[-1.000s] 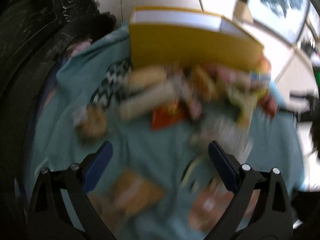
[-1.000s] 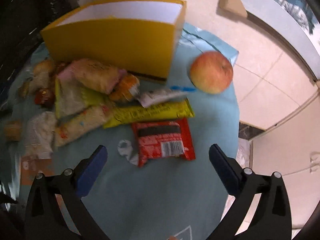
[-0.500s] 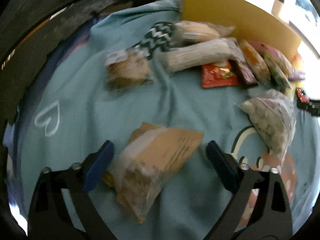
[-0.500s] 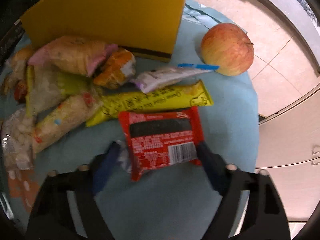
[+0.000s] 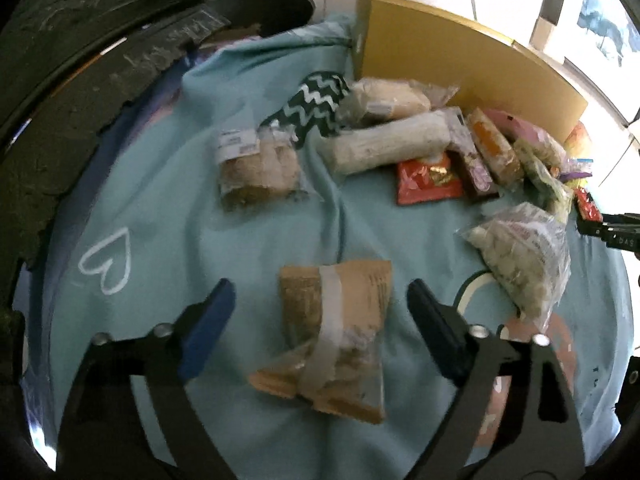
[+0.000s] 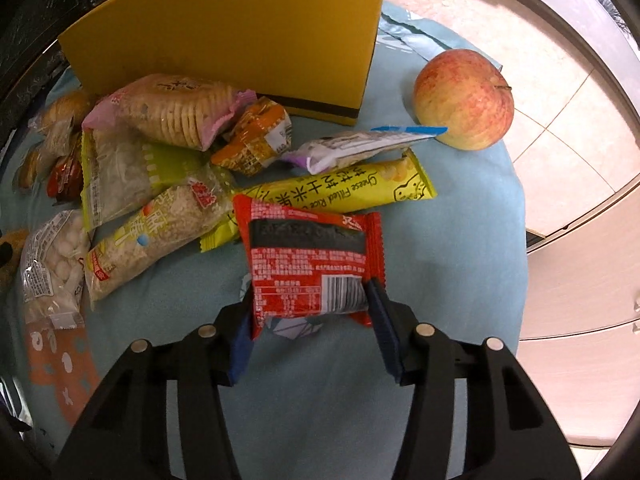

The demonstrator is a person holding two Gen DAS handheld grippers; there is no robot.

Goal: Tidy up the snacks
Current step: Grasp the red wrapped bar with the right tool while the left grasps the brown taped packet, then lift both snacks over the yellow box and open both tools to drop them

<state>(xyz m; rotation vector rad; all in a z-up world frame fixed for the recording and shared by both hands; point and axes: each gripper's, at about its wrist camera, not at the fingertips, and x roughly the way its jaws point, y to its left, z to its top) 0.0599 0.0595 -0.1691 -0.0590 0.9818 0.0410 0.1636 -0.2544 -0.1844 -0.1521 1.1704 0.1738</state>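
Right gripper (image 6: 310, 300) now clamps red packet (image 6: 308, 264); left gripper (image 5: 320, 312) spread wide over brown pouch (image 5: 336, 336).

Our right gripper (image 6: 310, 302) had its blue fingers (image 6: 382, 320) pressed against both sides of the red snack packet (image 6: 310, 262), whose far end overlapped the yellow rice-roll wrapper (image 6: 340, 190). Beyond these lay the round cracker pack (image 6: 176, 110), and behind it stood the yellow box (image 6: 240, 36). An apple (image 6: 464, 98) sat on the teal cloth (image 6: 460, 240) beside the box.
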